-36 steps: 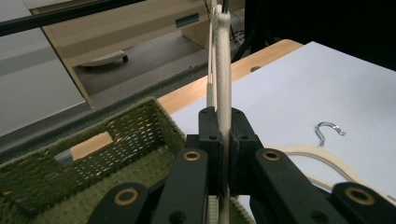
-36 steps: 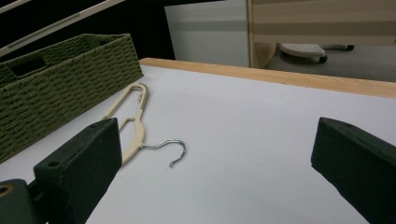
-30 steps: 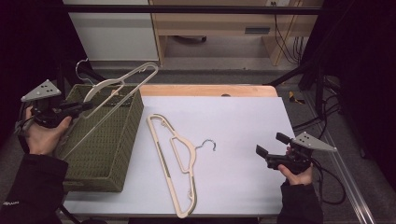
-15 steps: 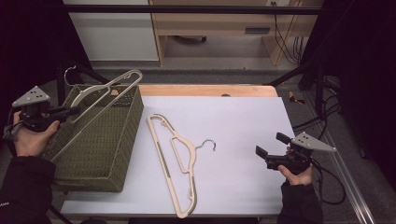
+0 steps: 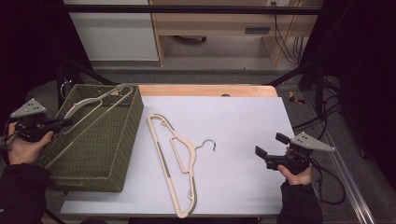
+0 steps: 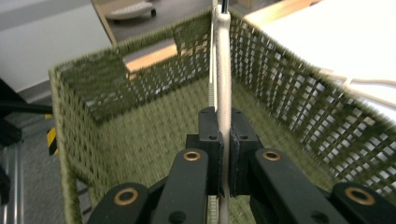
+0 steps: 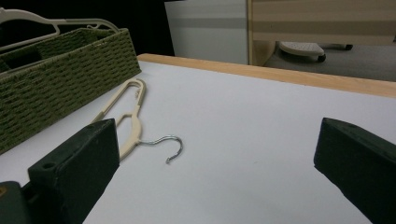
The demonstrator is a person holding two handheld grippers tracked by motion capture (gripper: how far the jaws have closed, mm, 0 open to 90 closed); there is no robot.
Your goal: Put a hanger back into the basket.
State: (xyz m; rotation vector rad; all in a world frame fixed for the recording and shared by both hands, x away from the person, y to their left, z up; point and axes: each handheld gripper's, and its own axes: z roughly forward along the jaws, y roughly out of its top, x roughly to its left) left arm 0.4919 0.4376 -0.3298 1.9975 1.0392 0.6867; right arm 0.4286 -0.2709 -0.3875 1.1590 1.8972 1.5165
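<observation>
The left gripper (image 5: 63, 122) clamps a beige hanger (image 5: 93, 105) over a green woven basket (image 5: 112, 154), apparently just inside its rim. A second hanger (image 5: 175, 163) lies on the white table (image 5: 243, 121), between the basket and the wide-jawed right gripper (image 5: 271, 145).

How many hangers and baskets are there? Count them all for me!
Hangers: 2, one held in the left gripper over the basket, one lying on the table
Baskets: 1, the green woven basket
Total: 3

No readable writing

No text, label, brand, number or sign can be made out on any surface in these views.
</observation>
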